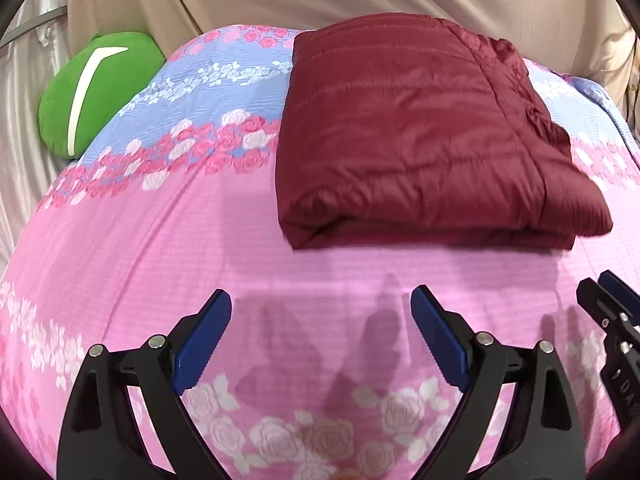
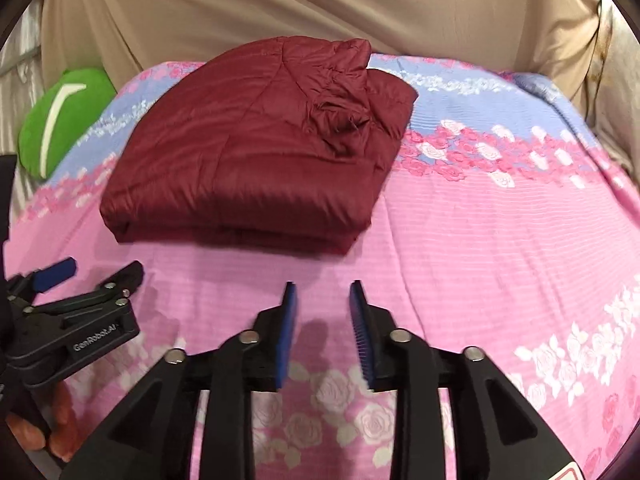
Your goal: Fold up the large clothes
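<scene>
A dark red quilted jacket (image 1: 424, 136) lies folded into a thick rectangle on the pink flowered bedspread (image 1: 200, 240); the right wrist view shows the jacket (image 2: 260, 160) with its crumpled collar at the far right corner. My left gripper (image 1: 320, 300) hovers over bare bedspread in front of the jacket, jaws wide open and holding nothing. My right gripper (image 2: 323, 292) is also short of the jacket, its blue pads a small gap apart with nothing between them. Each gripper shows at the edge of the other's view: right gripper (image 1: 608, 292), left gripper (image 2: 100, 276).
A green cushion (image 1: 96, 92) with a white stripe lies at the bed's far left. Beige fabric (image 2: 320, 12) hangs behind the bed. Bedspread (image 2: 500, 260) stretches bare to the right of the jacket. A person's fingers (image 2: 60, 428) hold the left gripper's handle.
</scene>
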Tool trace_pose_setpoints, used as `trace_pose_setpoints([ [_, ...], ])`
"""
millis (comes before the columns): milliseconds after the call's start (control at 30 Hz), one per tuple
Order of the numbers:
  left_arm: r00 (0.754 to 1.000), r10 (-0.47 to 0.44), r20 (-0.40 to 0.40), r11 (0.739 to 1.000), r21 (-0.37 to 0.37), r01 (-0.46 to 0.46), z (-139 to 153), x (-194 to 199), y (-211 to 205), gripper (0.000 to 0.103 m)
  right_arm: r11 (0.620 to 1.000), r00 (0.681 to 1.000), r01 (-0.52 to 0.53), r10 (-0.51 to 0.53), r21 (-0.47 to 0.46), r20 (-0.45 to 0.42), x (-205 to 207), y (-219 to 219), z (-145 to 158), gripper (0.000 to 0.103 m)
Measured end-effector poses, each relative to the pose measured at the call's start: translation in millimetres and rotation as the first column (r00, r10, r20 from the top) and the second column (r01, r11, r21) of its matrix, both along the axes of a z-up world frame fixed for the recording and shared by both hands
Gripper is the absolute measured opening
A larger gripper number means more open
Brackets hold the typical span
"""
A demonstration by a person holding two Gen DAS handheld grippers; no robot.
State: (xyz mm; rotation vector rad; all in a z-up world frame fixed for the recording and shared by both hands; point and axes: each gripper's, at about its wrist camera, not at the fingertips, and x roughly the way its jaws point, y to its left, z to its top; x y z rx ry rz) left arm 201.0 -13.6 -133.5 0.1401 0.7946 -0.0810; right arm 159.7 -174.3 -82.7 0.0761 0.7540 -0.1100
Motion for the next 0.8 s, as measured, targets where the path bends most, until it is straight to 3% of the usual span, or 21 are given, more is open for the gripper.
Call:
trace_pose_setpoints([
  [300,1.000,0.010,-0.011,1.000,-0.009,-0.010,-7.8,-13.0,-0.1,0.089,0.999,1.000,0.012,-0.012,-0.031,0.000,-11.5,8.5,-9.3,0.052],
  [800,1.000,0.014,0.017,1.000,-0.011,-0.014,-7.6,-22.1,-1.6,0.092,0.999,0.999,0.020,-0.021,-0.038,-0.033,-13.5,15.4,-16.5,0.058],
])
